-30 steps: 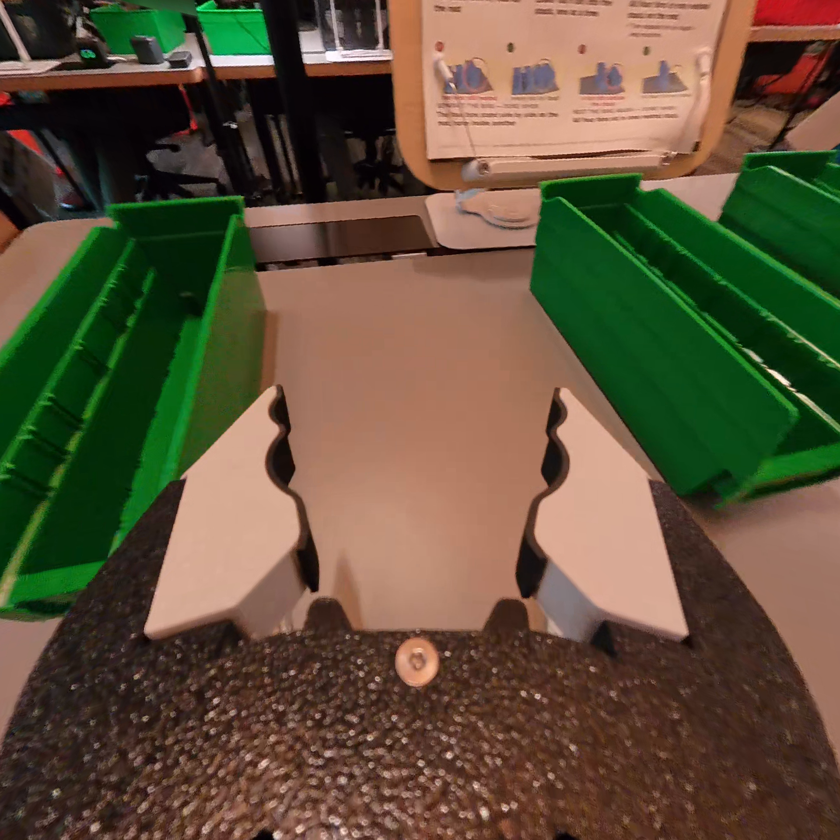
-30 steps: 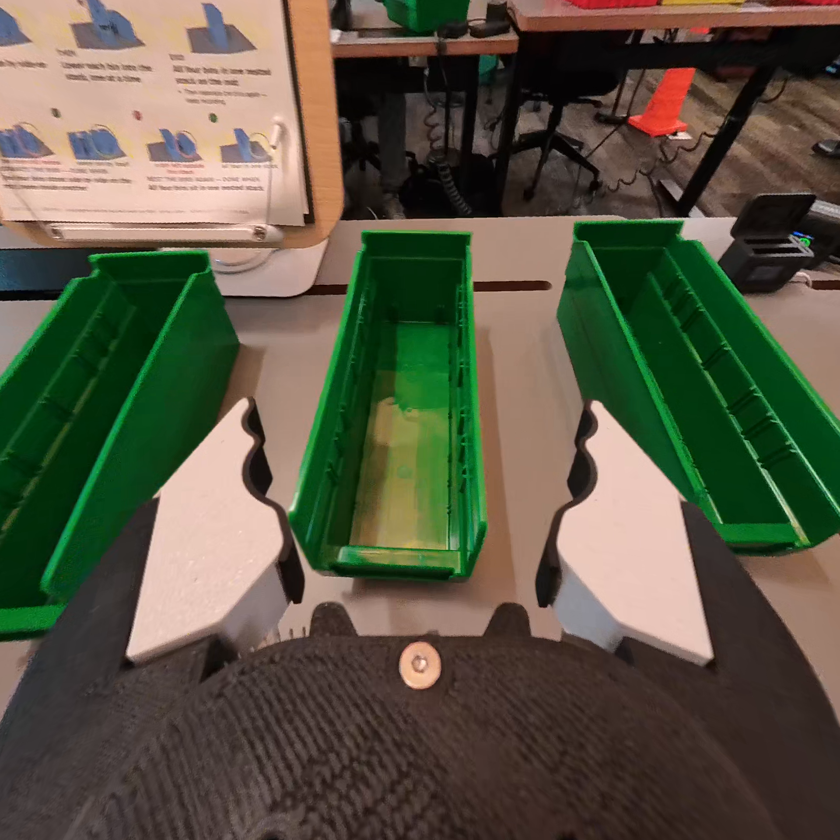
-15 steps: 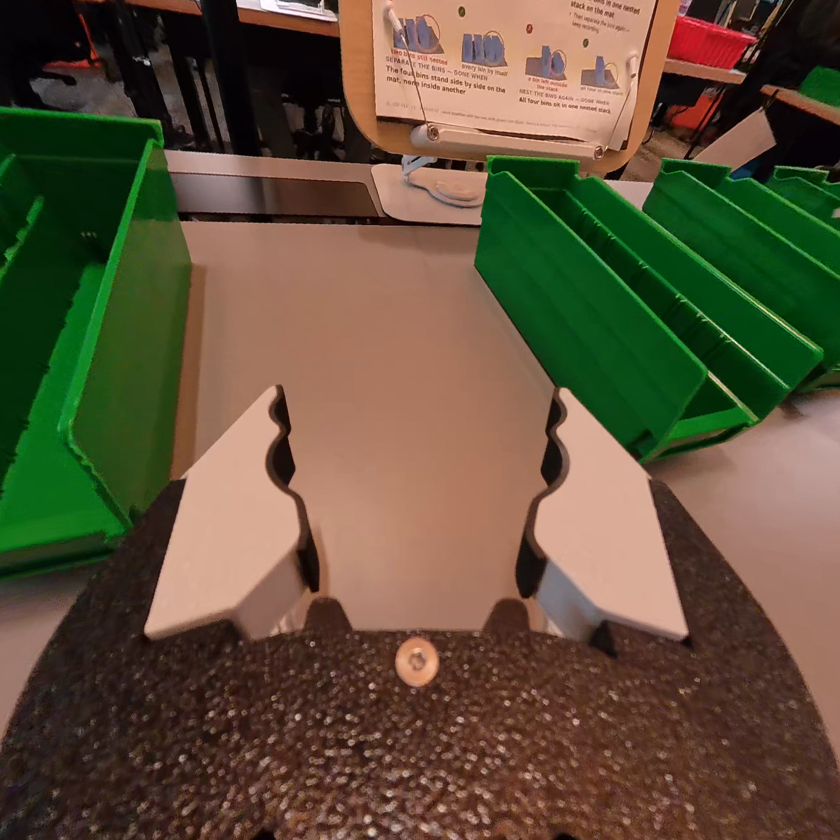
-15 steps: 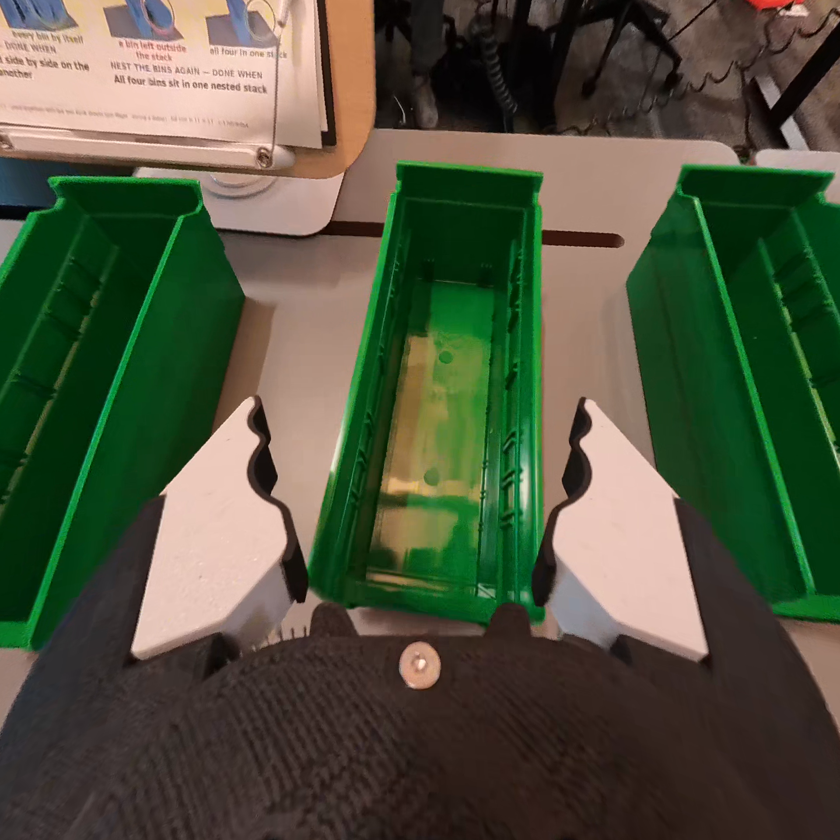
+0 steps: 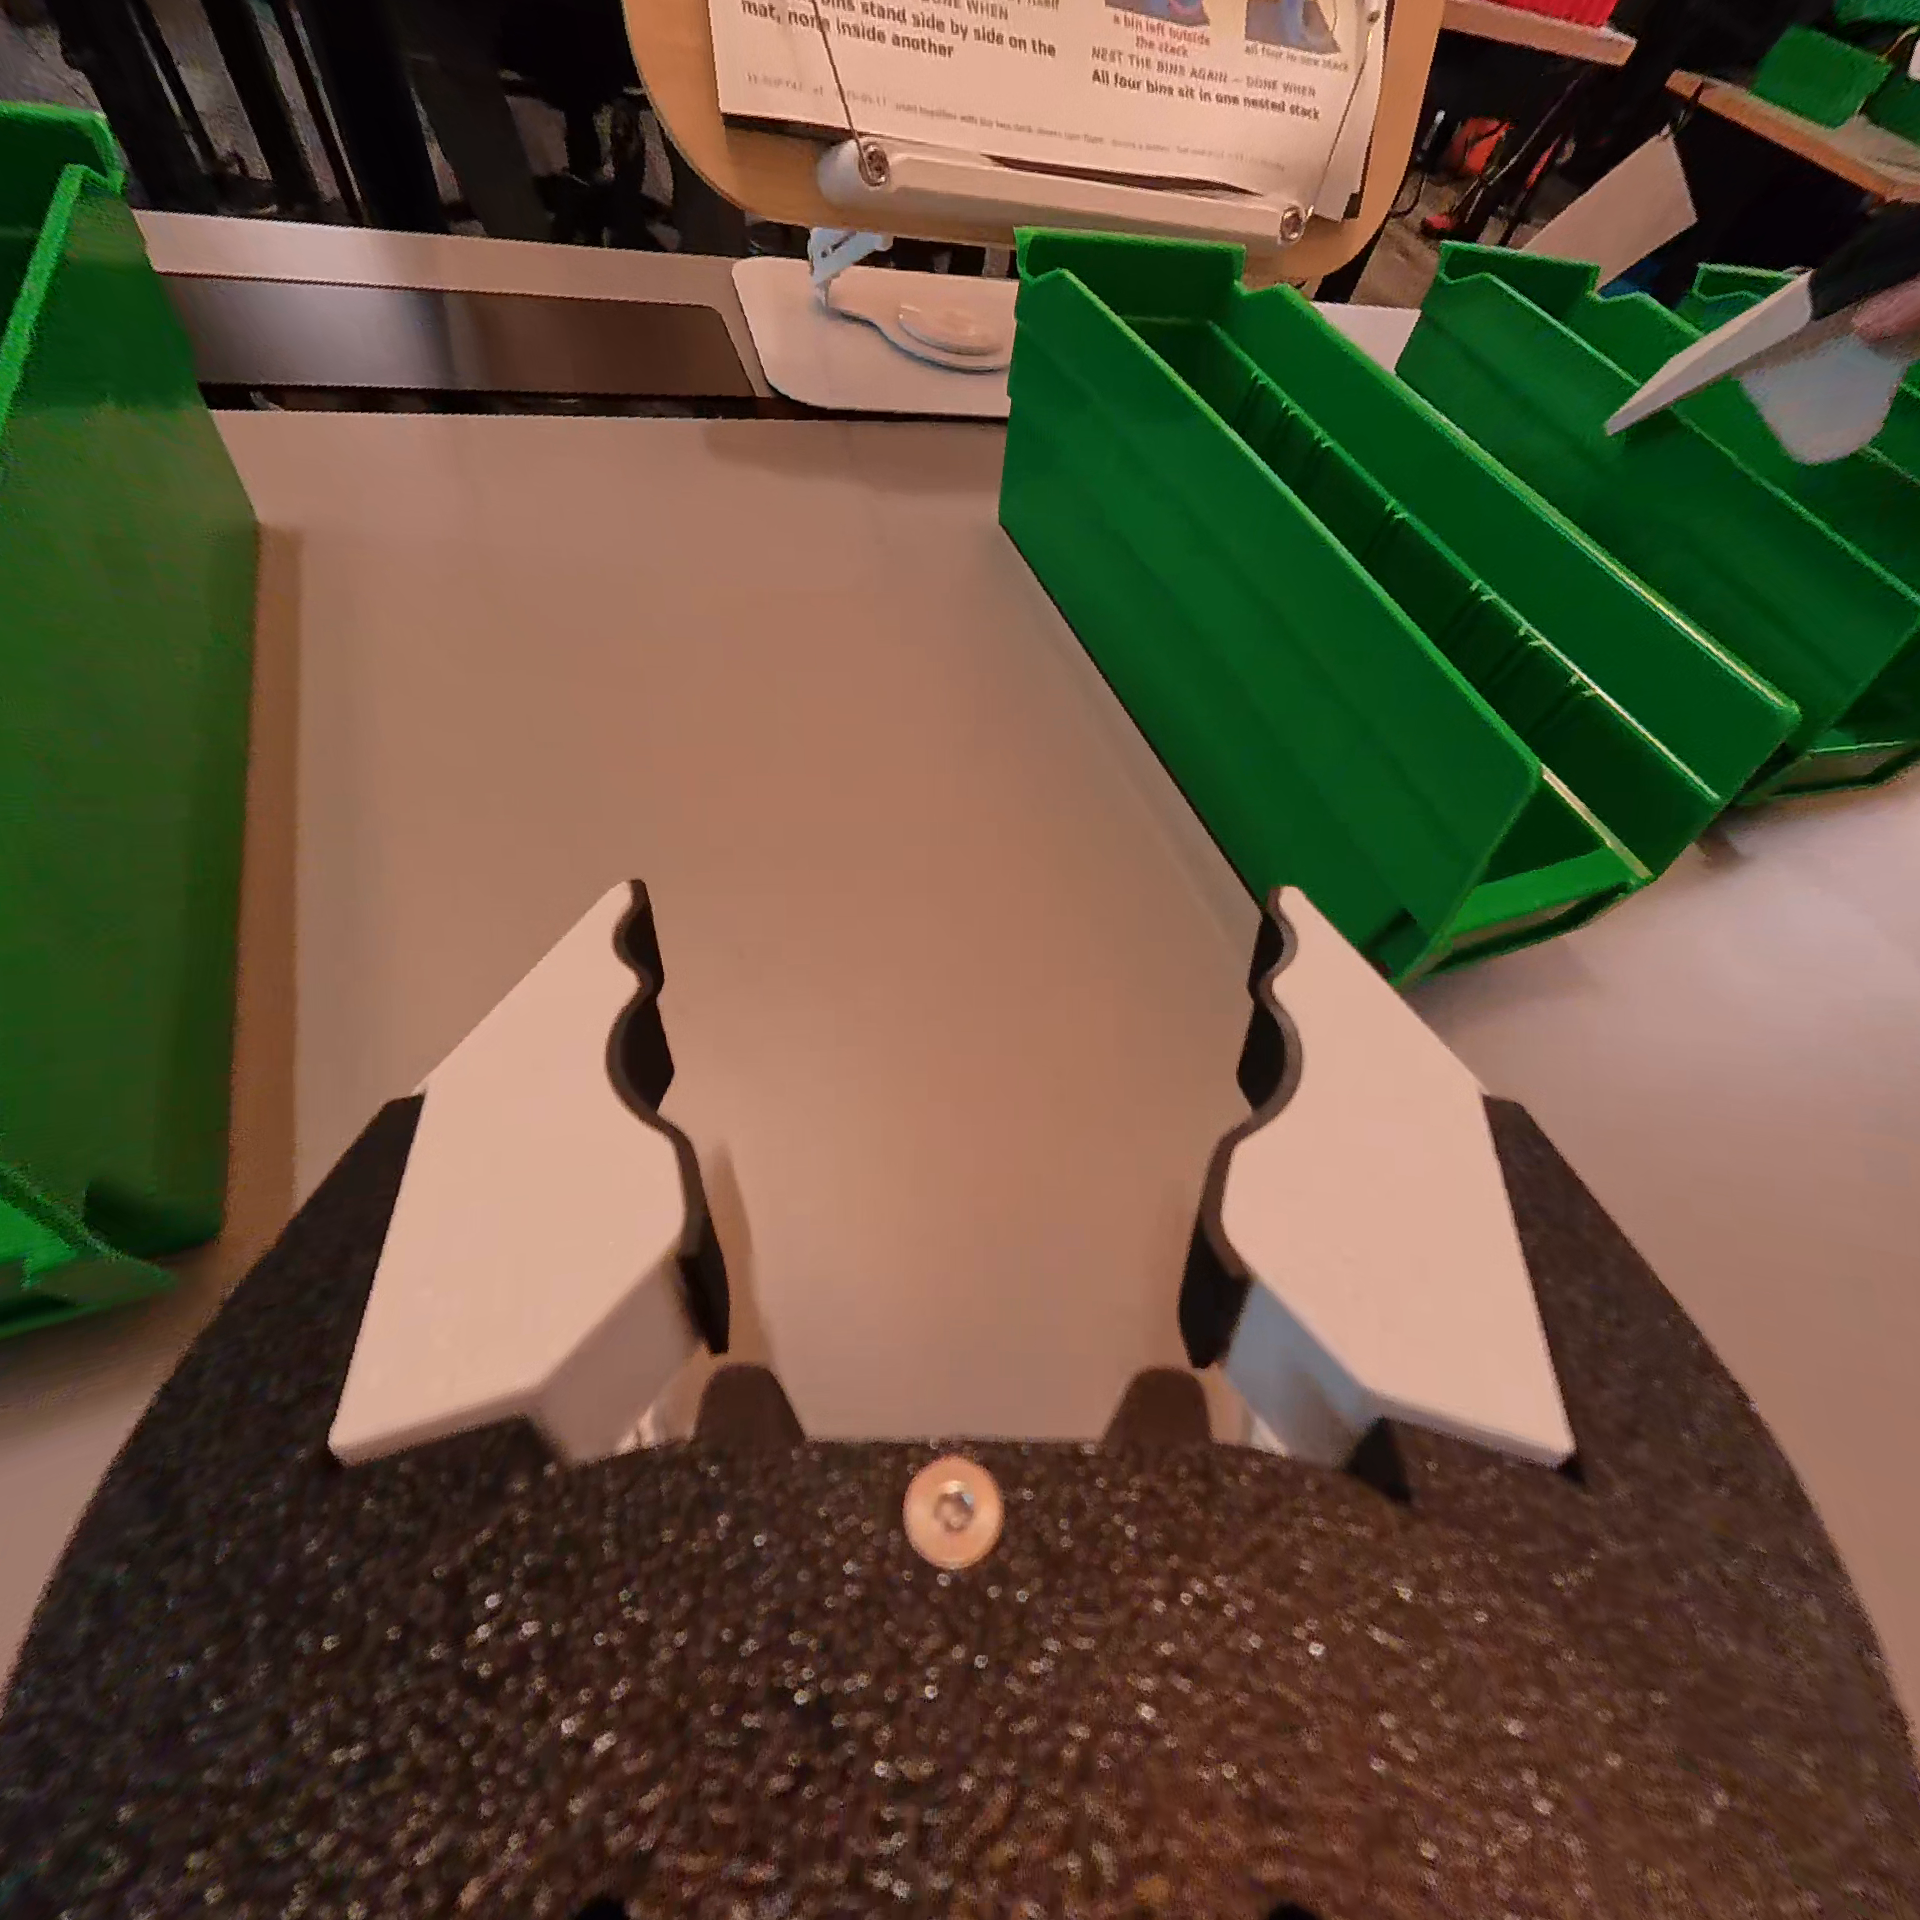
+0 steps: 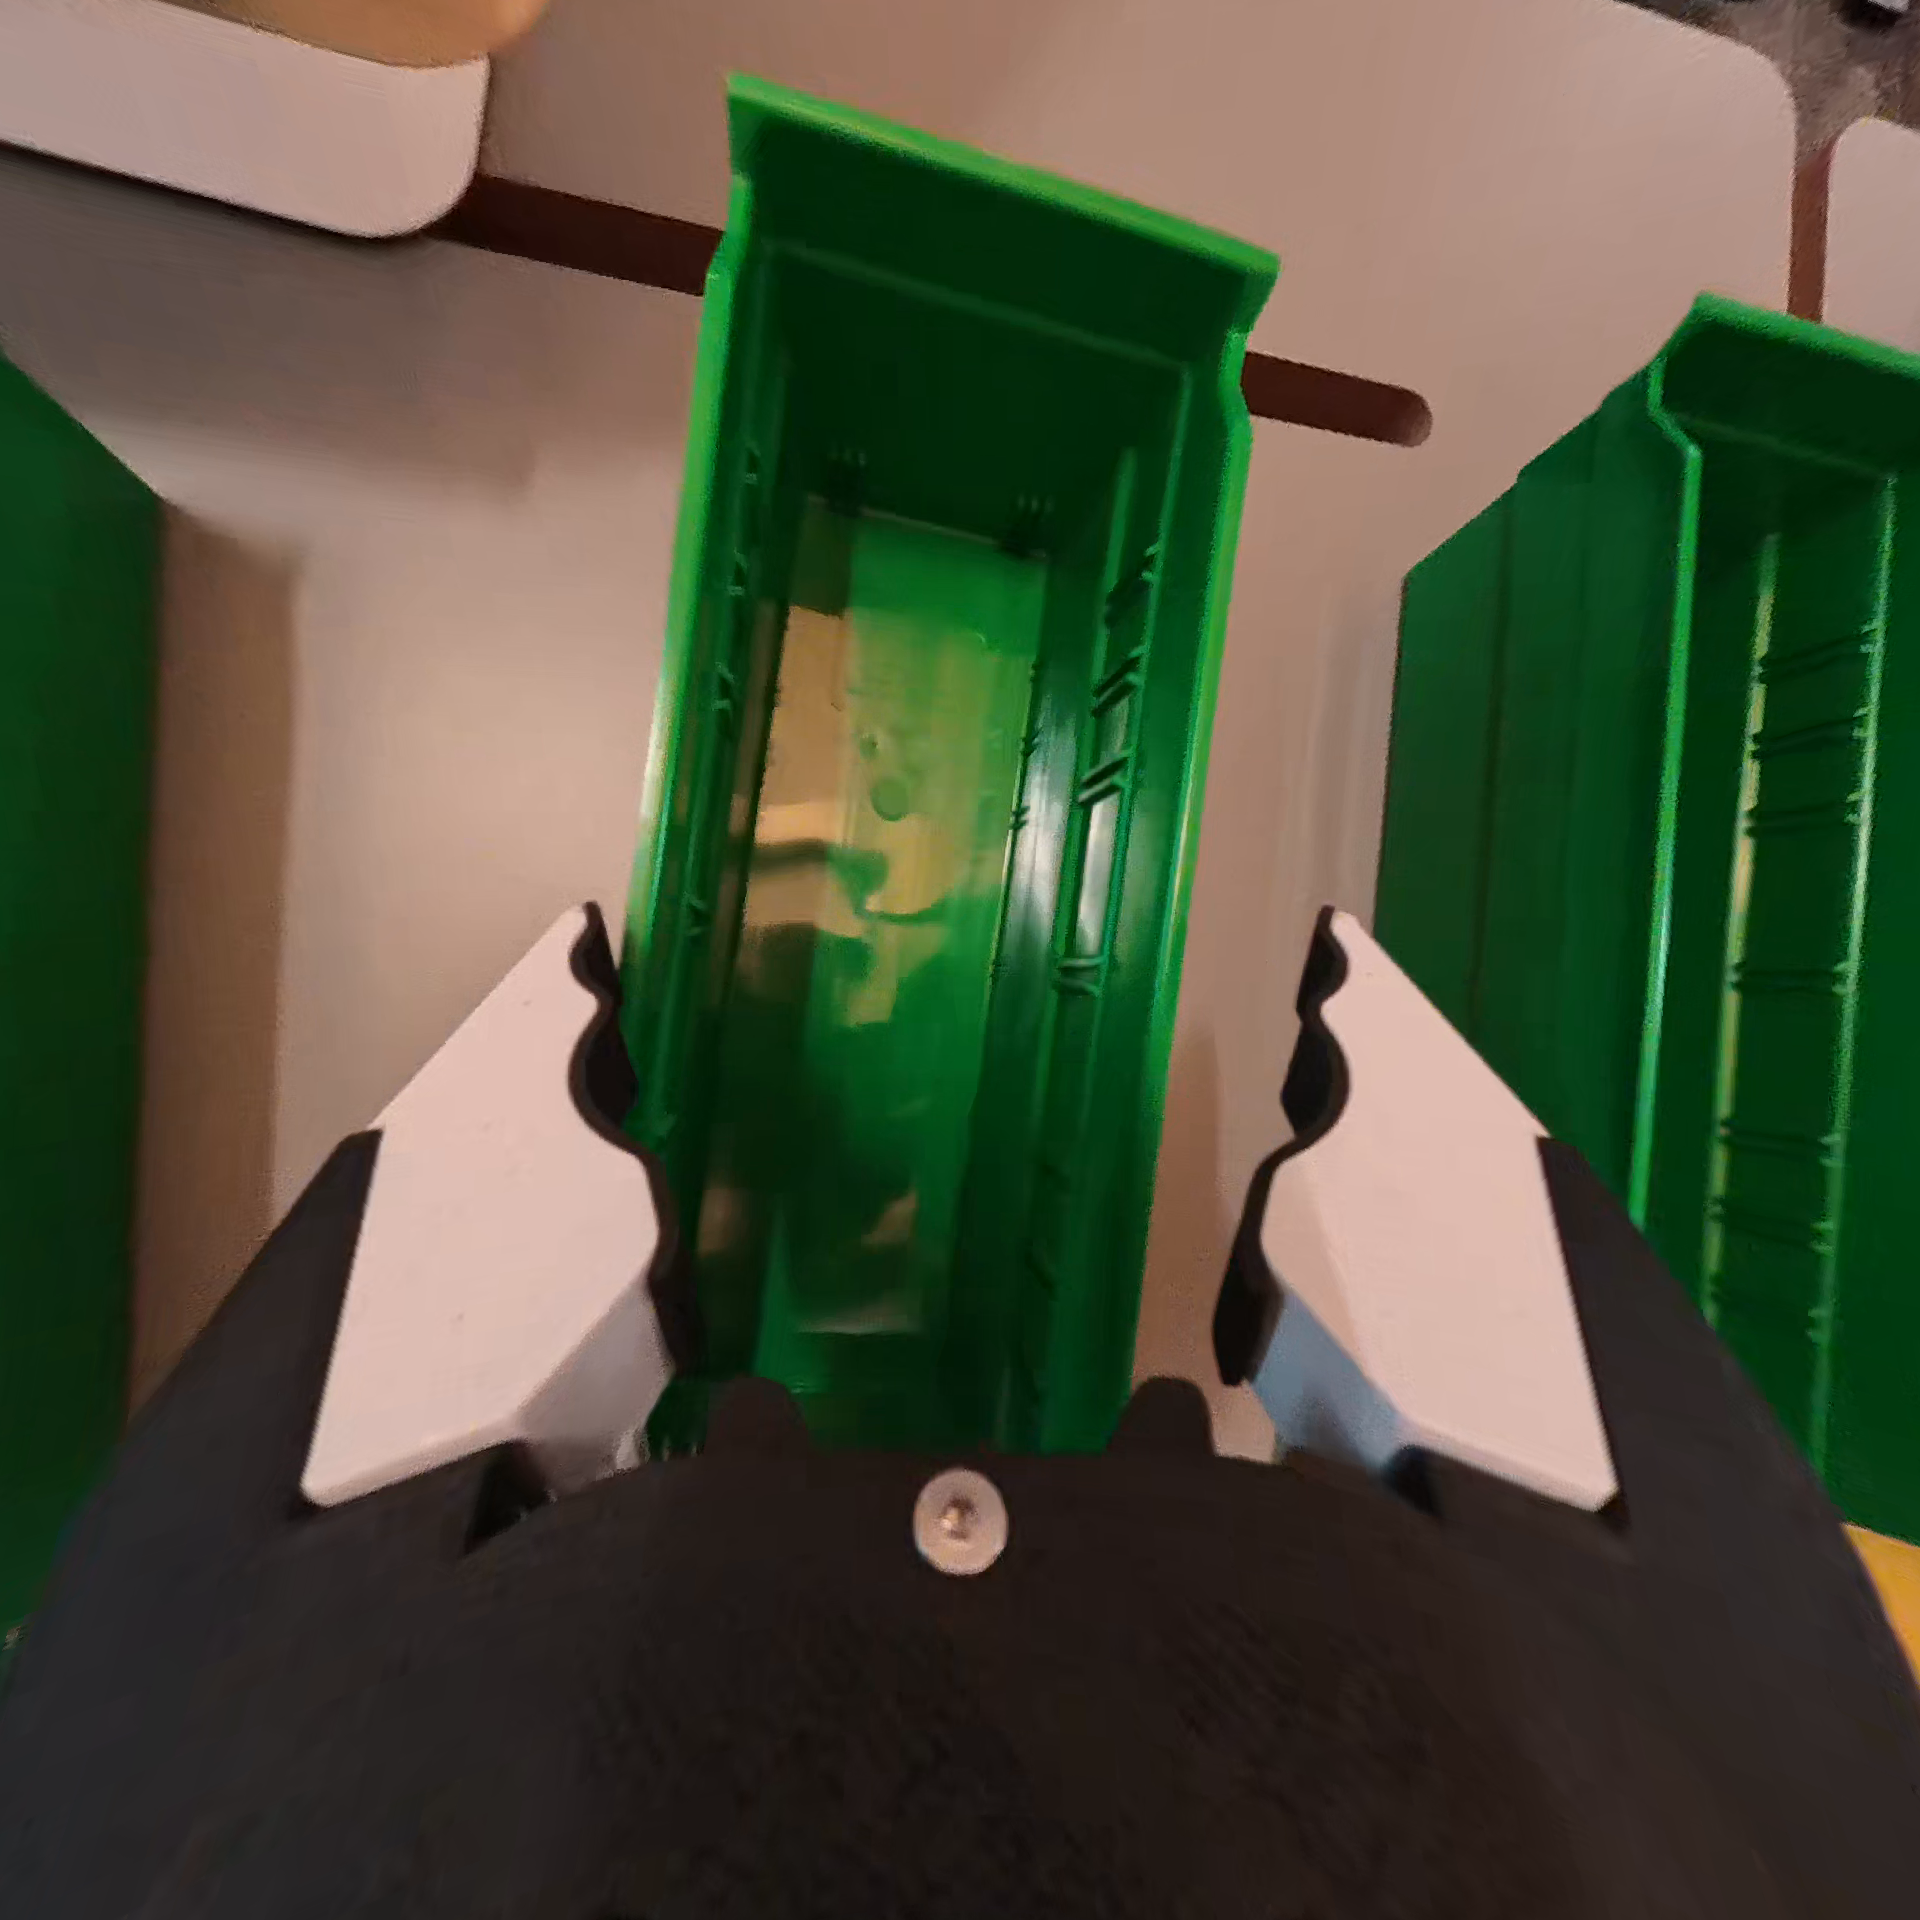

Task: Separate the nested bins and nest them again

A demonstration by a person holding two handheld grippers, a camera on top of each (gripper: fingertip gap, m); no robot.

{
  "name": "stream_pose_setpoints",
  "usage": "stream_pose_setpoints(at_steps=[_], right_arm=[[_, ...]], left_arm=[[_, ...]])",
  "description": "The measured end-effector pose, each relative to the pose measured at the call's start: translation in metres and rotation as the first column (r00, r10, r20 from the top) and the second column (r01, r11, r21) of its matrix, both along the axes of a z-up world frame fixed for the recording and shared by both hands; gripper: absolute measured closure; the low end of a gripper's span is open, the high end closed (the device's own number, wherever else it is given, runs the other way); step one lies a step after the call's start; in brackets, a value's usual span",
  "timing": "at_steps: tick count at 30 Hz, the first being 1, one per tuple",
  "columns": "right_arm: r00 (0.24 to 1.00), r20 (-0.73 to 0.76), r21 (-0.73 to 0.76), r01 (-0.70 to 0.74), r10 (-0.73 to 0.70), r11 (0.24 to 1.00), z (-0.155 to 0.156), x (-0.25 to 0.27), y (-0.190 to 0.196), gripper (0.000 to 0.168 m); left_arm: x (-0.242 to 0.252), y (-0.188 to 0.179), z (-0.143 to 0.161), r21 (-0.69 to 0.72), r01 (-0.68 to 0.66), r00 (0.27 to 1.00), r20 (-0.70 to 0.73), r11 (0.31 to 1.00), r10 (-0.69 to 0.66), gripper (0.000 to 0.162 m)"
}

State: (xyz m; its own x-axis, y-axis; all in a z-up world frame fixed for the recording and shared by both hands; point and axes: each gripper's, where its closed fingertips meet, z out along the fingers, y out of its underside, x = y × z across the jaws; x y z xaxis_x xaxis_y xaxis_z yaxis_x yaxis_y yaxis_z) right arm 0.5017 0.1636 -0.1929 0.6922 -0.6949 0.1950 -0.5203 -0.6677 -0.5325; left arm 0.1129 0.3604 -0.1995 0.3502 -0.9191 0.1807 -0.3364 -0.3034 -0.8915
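The left claw [image 5: 951, 1039] hangs released over bare tabletop [image 5: 727, 727], its two pale fingers [image 5: 540, 1174] spread wide with nothing between them. Just to its left stands a green bin [image 5: 114, 727], only the tall side wall in sight, cut off by the edge of the view. To the right and a little farther off, a second bin [image 5: 1278, 644] lies on the tabletop at an angle, open side up, with ribs along its inner wall. Beyond that one sits a third bin [image 5: 1662, 540], and over its far end the right claw shows as a pale fingertip [image 5: 1745, 353] and a dark body at the edge of the view. Behind the bins, at the back of the tabletop, a wooden board [image 5: 1403, 125] with a clipped instruction sheet [image 5: 1039, 62] stands on a white base [image 5: 883, 332]. In the right wrist view, the right claw [image 6: 956, 1039] is also released, looking steeply down into the middle bin [image 6: 1184, 727]. The near end of this bin lies between the fingers, its left wall right against the dark pad of the left finger [image 6: 499, 1195], while the right finger stands clear of the right wall; whether the left pad truly touches cannot be told. The bin's glossy floor reflects light. Another bin [image 6: 1538, 831] stands apart to the right, and a strip of green wall [image 6: 73, 935] fills the left edge. A dark slot [image 6: 1340, 400] runs across the tabletop behind the middle bin.
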Motion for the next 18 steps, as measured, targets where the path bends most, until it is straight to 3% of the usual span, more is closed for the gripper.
stream_pose_setpoints(at_steps=[2,9,18], right_arm=[[1.0,-0.013,-0.022,-0.005,0.005,1.0,-0.003,0.004,0.0,0.031],[0.963,-0.27,-0.056,-0.022,0.006,0.998,-0.03,-0.015,-0.001,0.039],[0.956,-0.291,-0.056,-0.061,0.042,0.997,-0.03,-0.015,0.001,0.044]], left_arm=[[0.0,0.0,0.0,-0.009,0.001,1.0,0.002,1.0,-0.001,0.051],[-0.002,0.003,0.0,-0.045,0.011,1.0,0.014,0.999,-0.01,0.051],[-0.001,0.004,-0.01,-0.079,0.02,1.0,-0.012,0.997,-0.021,0.051]])
